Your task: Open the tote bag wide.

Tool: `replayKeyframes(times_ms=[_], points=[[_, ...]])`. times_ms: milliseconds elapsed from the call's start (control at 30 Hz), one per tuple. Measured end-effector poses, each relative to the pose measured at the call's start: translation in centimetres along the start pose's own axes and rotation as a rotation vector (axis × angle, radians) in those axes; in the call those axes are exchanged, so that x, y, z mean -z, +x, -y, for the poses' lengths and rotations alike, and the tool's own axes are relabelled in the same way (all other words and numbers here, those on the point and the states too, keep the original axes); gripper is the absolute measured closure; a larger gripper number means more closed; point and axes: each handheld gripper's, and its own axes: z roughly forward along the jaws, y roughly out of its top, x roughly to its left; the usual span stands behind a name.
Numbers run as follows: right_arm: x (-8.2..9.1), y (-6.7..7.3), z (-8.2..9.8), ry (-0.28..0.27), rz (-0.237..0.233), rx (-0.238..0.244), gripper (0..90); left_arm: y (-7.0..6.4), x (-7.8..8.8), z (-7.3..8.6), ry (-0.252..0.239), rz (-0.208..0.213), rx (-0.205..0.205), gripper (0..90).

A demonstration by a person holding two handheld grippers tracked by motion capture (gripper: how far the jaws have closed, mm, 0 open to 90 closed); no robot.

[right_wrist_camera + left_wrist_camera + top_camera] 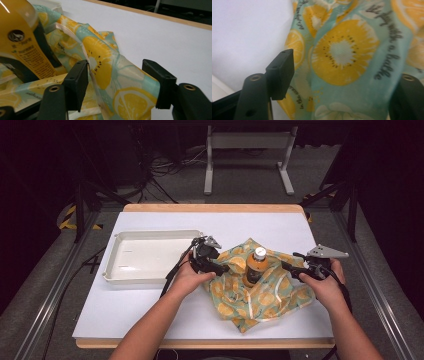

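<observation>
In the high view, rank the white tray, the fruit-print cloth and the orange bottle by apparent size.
1. fruit-print cloth and white tray: look alike, cloth crumpled, so unranked.
2. orange bottle: clearly smallest.

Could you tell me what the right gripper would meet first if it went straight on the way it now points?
Most likely the fruit-print cloth, already bunched between the right gripper's open jaws. Beyond the cloth stands the orange bottle, though depth there is hard to judge.
</observation>
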Motion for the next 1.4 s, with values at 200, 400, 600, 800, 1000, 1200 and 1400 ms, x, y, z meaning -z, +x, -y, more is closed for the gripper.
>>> replayKeyframes(times_ms=[200,400,600,800,1000,1200,1400], points=[[0.4,0.5,-0.4,-0.025,-0.007,0.015,32.8,-0.7,1.1,-0.1,-0.017,0.034,-0.028,27.3],[0.8,0.7,-0.7,-0.049,-0.016,0.037,27.9,-1.1,2.3,-0.2,-0.045,0.04,-0.048,25.5],[1.7,1.1,-1.5,-0.058,-0.007,0.081,25.6,-1.6,4.0,-0.5,-0.105,0.024,-0.071,26.1],[2.5,1.2,-2.0,-0.087,-0.005,0.093,25.2,-1.7,5.4,-1.2,-0.147,0.038,-0.053,21.3],[3.0,1.4,-2.4,-0.109,-0.005,0.095,25.3,-1.8,6.4,-1.5,-0.257,0.016,-0.056,26.6],[3.5,1.4,-2.5,-0.112,0.013,0.105,34.0,-2.1,6.5,-1.6,-0.344,-0.017,-0.08,51.4],[3.7,1.6,-2.6,-0.134,0.013,0.096,37.7,-2.9,5.9,-2.0,-0.38,-0.031,-0.079,79.4]])
